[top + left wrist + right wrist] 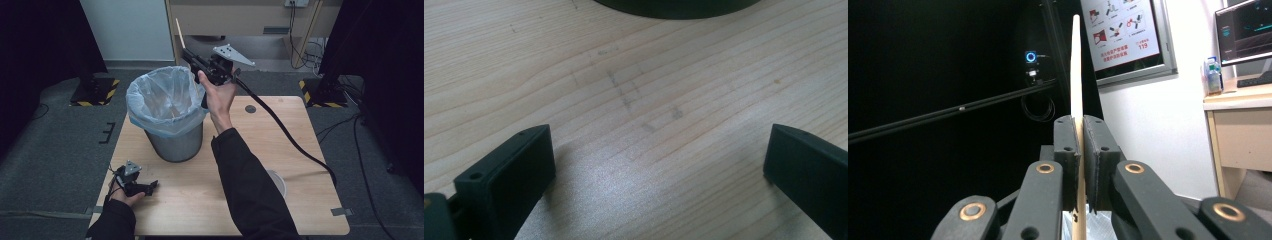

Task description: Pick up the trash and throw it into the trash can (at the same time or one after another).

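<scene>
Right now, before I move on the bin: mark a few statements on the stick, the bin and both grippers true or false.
1. The right gripper is shut on the stick. True.
2. The left gripper holds the stick. False: its jaws stand open over bare table, nothing between them.
3. The bin is lined with a bag. True.
4. The bin lies on its side. False: it stands upright.
5. The stick lies flat on the table. False: it is raised beside the bin's rim.

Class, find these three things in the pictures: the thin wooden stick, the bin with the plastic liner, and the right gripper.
wooden stick (pixel 1076 65): right gripper view, shaft above the jaws.
bin (pixel 177 145): high view, grey metal wall below the liner.
right gripper (pixel 1081 150): right gripper view, between its fingertips, shut on the stick.
</scene>
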`<state>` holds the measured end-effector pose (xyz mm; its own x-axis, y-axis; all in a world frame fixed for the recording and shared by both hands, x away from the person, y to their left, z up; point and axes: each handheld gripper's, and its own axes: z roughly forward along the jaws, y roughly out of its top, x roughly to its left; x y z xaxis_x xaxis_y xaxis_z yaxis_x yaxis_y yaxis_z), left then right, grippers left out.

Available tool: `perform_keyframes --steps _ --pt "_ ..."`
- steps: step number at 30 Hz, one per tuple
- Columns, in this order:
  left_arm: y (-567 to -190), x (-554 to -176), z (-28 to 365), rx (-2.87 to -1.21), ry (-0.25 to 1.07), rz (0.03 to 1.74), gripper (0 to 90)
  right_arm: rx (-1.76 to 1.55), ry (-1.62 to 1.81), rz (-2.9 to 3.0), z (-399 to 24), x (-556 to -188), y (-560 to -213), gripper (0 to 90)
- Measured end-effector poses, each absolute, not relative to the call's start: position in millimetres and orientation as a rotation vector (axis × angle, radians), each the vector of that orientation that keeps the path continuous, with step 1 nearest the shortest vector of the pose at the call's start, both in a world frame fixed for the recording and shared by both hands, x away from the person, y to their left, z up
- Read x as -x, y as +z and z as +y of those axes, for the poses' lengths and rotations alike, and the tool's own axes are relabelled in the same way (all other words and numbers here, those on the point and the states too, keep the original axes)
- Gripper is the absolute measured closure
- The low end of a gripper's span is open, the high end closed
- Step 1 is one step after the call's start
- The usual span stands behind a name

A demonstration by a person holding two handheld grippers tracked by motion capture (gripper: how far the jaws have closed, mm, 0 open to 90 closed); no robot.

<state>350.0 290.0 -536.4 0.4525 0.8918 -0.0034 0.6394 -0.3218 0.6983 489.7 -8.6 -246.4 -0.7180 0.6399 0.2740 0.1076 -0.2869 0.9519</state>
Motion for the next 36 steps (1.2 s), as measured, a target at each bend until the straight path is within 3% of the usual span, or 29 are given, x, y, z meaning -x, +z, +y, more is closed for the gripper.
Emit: perform_keyframes --steps 13,15,27,36 --pt "-536 -350 290 -2.073 0.513 1.272 0.0 -0.947 2.068 1.616 17 -505 -274 84.5" --pt "-536 -350 290 -2.073 0.512 1.272 0.0 -0.951 2.07 1.617 17 -506 -275 78.6" --pt "-536 -350 290 -2.072 0.514 1.272 0.0 -0.865 2.009 1.651 -14 -481 -244 62.2" --pt "-536 -350 290 -2.074 0.513 1.271 0.0 -0.824 1.959 1.754 -44 -447 -247 57.0"
